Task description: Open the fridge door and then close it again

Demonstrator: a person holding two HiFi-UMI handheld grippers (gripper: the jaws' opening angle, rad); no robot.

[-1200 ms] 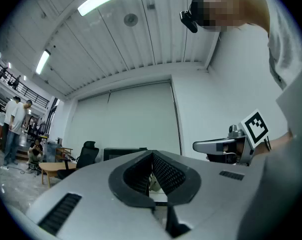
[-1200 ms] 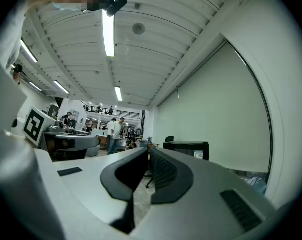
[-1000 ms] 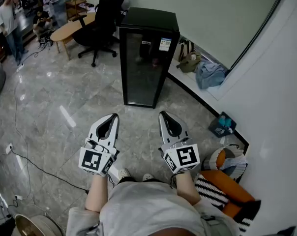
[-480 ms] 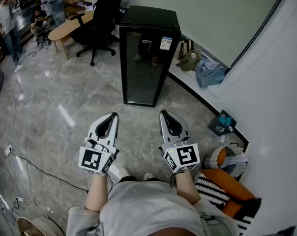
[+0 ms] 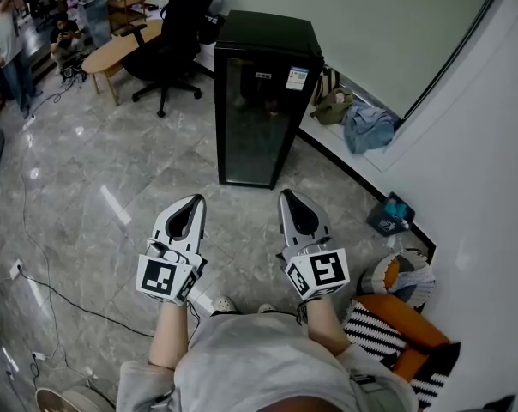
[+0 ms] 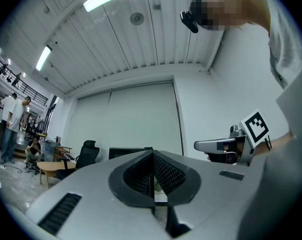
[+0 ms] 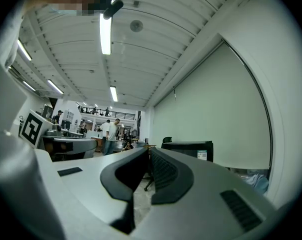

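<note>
Head view: black glass-front fridge (image 5: 263, 101) stands on the floor (image 5: 96, 178) straight ahead, back near the wall, door shut. It is well apart from both claws, with bare floor between. Left claw (image 5: 190, 202) and right claw (image 5: 292, 197) are held level, side by side, both pointing at the fridge.

Left gripper view: jaws pressed together, nothing between them. Right gripper view: same, closed tip to tip, empty.

Step in hand, my read: approach. Door-opening not yet begun, nothing touched.

Next move needs:
- Close the gap to the door and pick its free edge. Can't tell which side the hinge is on or whether there's a handle. The front looks flush, with a sticker (image 5: 297, 77) in its top right corner.
- The working claw has to spread its jaws to take a handle or door edge, or else hook the edge with closed tips.
- Pull along the door's arc, not straight back.
- Office chair (image 5: 182, 33) is left of the fridge and bags (image 5: 353, 118) are on the ledge to its right. The swing probably clears both.
</note>
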